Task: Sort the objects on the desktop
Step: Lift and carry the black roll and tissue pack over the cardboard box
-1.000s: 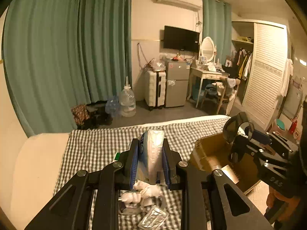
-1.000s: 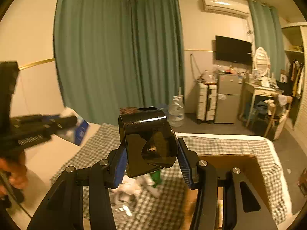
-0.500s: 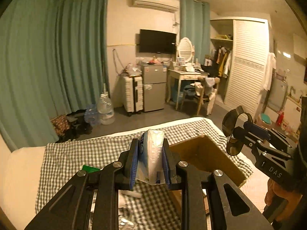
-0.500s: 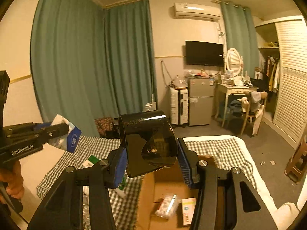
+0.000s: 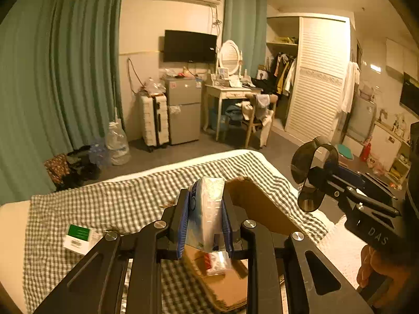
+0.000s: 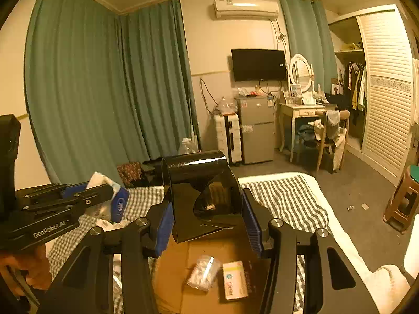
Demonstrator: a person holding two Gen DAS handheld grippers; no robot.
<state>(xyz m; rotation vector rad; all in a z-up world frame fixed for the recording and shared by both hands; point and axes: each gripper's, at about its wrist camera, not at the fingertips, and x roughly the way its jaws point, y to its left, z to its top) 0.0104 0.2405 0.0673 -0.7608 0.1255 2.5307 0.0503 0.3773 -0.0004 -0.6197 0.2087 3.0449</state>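
Presently we find both grippers loaded and both held above the open cardboard box (image 6: 183, 282) that sits on the checked cloth (image 5: 110, 204). The left gripper (image 5: 204, 222) is clamped narrowly on a tissue pack (image 5: 207, 209), which stands upright between the blue pads with its long axis pointing away from the hand. The right gripper (image 6: 207, 209) is closed at a wider setting on a black curved plastic piece (image 6: 199, 191), its rounded upper end standing above the pads.

The relation that governs the next move is vertical: the box lies below and just ahead of each gripper. In the right wrist view the box floor shows directly under the black piece, already holding a clear packet (image 6: 203, 272) and a small carton (image 6: 234, 280). In the left wrist view the box (image 5: 262, 204) opens ahead and to the right of the tissue pack, with part of its floor beneath the pads.

We judge the right hand the better placed for release, being more squarely over the opening. The left hand appears nearer the box's left wall. A green-and-white card (image 5: 78, 235) remains on the cloth, well left of the box.
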